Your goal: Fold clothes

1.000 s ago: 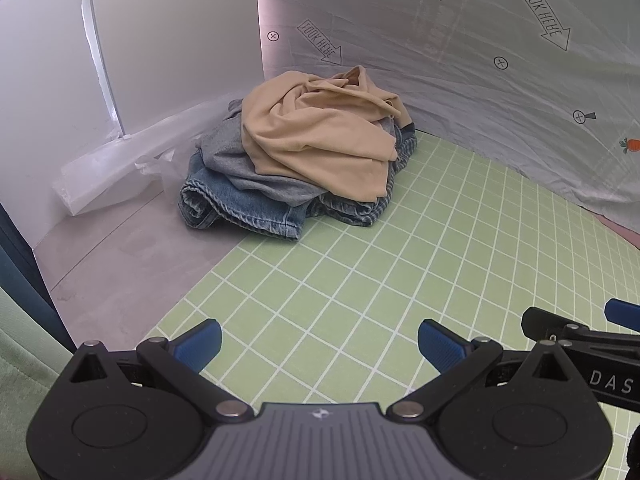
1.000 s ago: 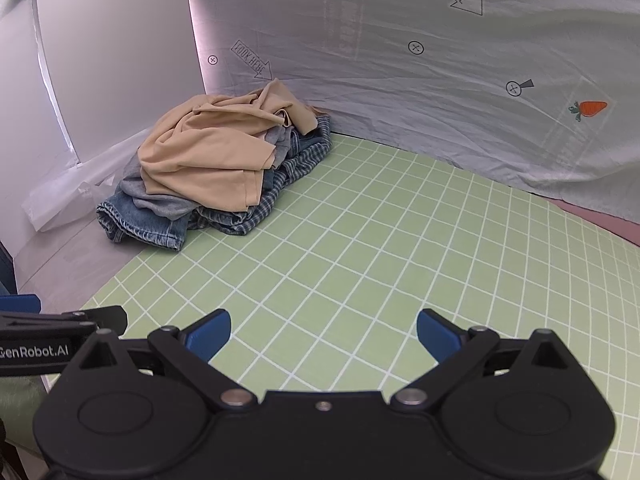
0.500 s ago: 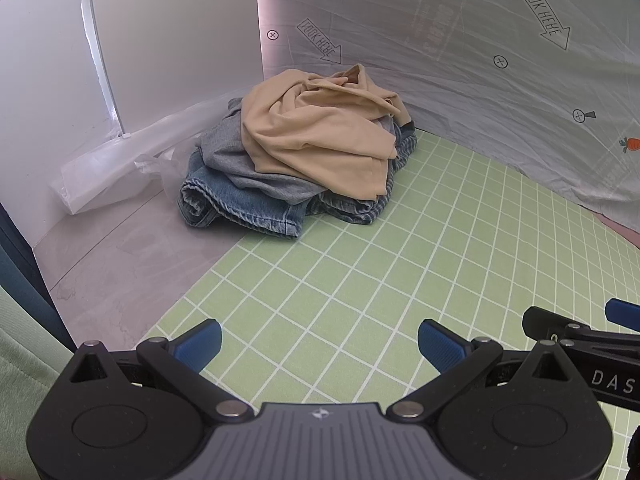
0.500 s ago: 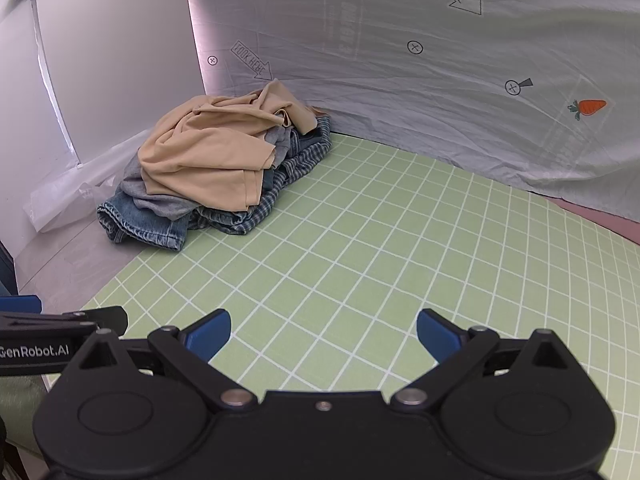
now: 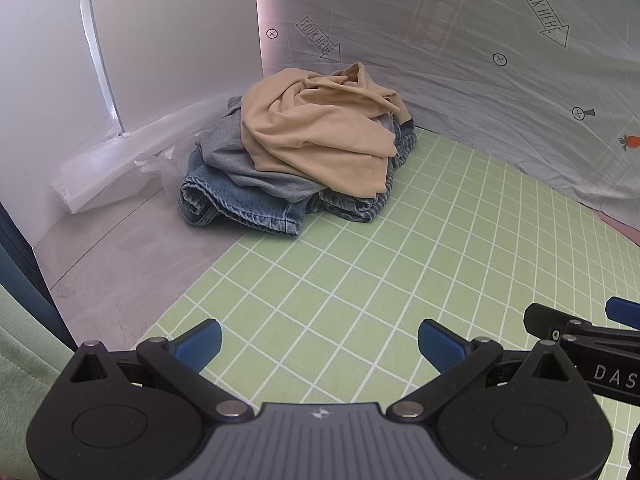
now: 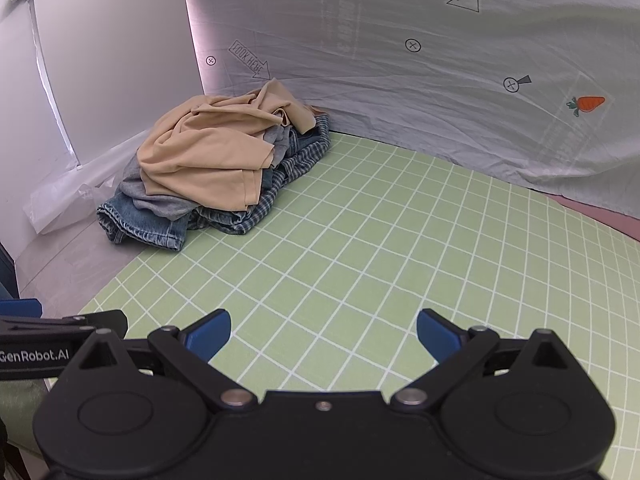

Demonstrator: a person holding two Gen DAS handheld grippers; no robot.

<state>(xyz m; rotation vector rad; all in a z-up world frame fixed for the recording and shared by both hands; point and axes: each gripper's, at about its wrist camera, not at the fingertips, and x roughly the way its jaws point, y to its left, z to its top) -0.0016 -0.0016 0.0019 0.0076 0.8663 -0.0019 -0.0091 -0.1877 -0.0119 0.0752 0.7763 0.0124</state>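
Evidently soft, limp pile (image 5: pixel 304 152): beige top (image 6: pixel 204 156) lay uppermost, best pinched at free hem. Left gripper (image 5: pixel 318 344), right gripper (image 6: pixel 322 334): my fingers apart, empty.

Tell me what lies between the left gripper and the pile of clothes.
Only bare green gridded mat separates the left gripper from the crumpled pile of clothes, shown in the left wrist view.

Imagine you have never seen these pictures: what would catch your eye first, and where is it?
First, the heap of clothes in the far corner: a beige top crumpled over jeans and a checked shirt. Next, the green grid mat in front of it. Both the left gripper and right gripper hang open above it, holding nothing.
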